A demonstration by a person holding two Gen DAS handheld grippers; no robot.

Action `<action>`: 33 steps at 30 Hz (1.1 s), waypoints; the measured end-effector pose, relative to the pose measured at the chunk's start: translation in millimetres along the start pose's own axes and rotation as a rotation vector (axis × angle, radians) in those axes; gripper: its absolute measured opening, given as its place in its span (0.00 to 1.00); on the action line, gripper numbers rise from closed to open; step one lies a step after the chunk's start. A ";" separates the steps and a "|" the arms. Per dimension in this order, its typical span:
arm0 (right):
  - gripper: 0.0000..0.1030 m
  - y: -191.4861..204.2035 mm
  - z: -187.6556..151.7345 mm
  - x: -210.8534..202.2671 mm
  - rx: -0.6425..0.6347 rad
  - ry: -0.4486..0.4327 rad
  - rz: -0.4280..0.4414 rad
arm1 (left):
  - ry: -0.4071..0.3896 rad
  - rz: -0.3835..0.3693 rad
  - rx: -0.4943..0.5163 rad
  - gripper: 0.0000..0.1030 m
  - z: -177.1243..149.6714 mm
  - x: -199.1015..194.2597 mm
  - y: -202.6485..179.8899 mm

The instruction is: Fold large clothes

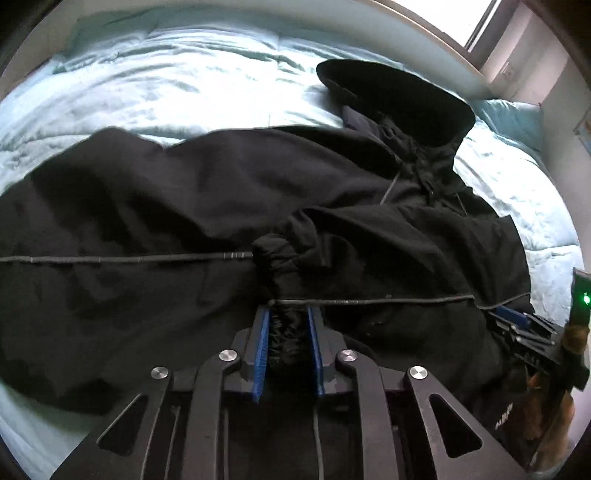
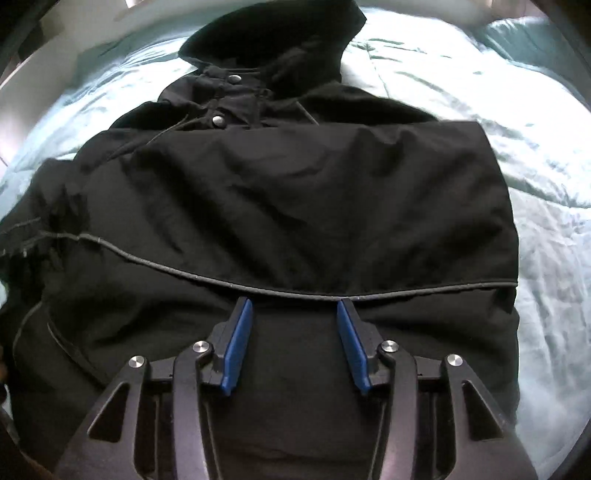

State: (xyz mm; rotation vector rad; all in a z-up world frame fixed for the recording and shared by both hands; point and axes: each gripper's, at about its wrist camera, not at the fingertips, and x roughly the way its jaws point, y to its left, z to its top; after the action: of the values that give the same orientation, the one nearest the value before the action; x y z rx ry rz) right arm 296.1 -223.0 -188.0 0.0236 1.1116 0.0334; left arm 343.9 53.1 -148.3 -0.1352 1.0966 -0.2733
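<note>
You have one black jacket [image 2: 295,192] spread on the light blue bed cover [image 2: 498,122], filling the middle of both views. Your left gripper [image 1: 289,325] pinches a bunched bit of it. Your right gripper [image 2: 295,306] hangs wide apart above the cloth. Two silver snaps [image 2: 218,120] sit near the hood [image 2: 273,33], up top.

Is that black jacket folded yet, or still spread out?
Partly folded: one side of the black jacket lies doubled over its front, the hood still extended on the bed.

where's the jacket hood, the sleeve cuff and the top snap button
jacket hood [image 1: 399,99], left wrist view, outer panel
sleeve cuff [image 1: 271,254], left wrist view, gathered end
top snap button [image 2: 233,78], right wrist view, centre
</note>
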 end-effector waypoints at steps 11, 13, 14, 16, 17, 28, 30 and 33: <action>0.62 39.9 23.4 -44.5 -0.045 -0.108 0.123 | -0.074 -0.154 -0.078 0.15 26.4 -40.1 61.6; 0.63 48.1 23.3 -18.4 -0.050 -0.053 0.100 | 0.008 -0.134 -0.087 0.19 13.7 -7.5 80.9; 0.64 52.2 21.3 -1.3 -0.053 -0.018 0.089 | 0.017 -0.145 -0.098 0.23 7.2 1.4 87.9; 0.65 52.7 15.1 15.2 -0.061 -0.015 0.082 | -0.014 -0.258 -0.161 0.24 -4.8 8.6 108.5; 0.65 54.3 15.3 15.0 -0.073 -0.023 0.075 | -0.018 -0.304 -0.194 0.25 -7.0 8.5 115.8; 0.67 14.7 54.7 -34.8 0.055 -0.157 0.095 | -0.208 -0.117 0.079 0.65 17.8 -74.9 21.0; 0.67 1.3 70.2 -22.8 0.111 -0.144 0.066 | -0.171 -0.116 0.151 0.65 25.0 -56.0 -11.5; 0.67 -17.9 77.3 14.5 0.166 -0.037 0.041 | -0.066 -0.051 0.193 0.65 28.4 2.6 -42.2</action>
State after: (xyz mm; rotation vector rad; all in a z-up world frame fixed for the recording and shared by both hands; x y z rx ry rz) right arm 372.1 -240.5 -167.3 0.1944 1.0743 -0.0230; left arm 363.9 11.2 -127.5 0.0000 0.9967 -0.4162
